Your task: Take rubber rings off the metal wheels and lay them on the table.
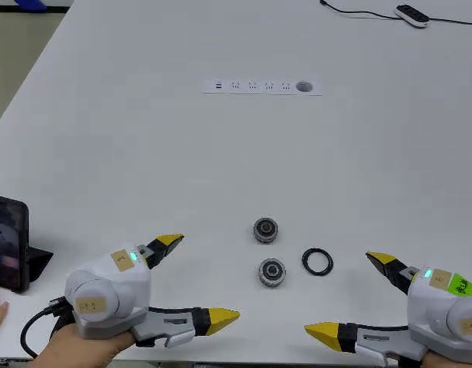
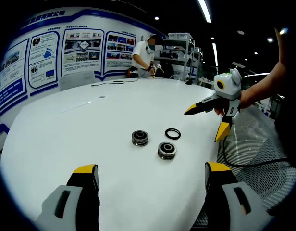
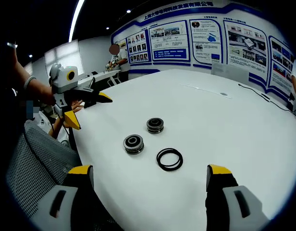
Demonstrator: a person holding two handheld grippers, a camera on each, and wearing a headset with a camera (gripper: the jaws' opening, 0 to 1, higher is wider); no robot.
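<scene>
Count of parts: two metal wheels, one loose rubber ring and two claws, all on or over one white bench [image 1: 144, 153]. The far wheel [image 1: 266, 230] and the near wheel [image 1: 272, 272] lie flat, close together but apart, near the middle of the bench's front strip. The rubber ring [image 1: 317, 261] lies flat on the bench just to the right of the near wheel, touching neither wheel. Each wheel shows a dark band around a silvery hub; whether that band is rubber cannot be told.

The left claw [image 1: 198, 277] is held over the front left of the bench, jaws spread wide with nothing between them, its yellow tips pointing towards the wheels. The right claw [image 1: 351, 295] mirrors it at the front right, jaws likewise wide apart and holding nothing. Both are well short of the wheels and the ring.

The bench's near edge runs just below the claws in the head view; its left edge slants away at upper left. Bare surface surrounds the three parts on every side.

Other items: a socket strip [image 1: 263, 87] set flush far behind the wheels, a dark tablet [image 1: 8, 241] propped at the left front, and a cable [image 1: 358, 11] at the far right corner. None lies between the claws and the wheels.
</scene>
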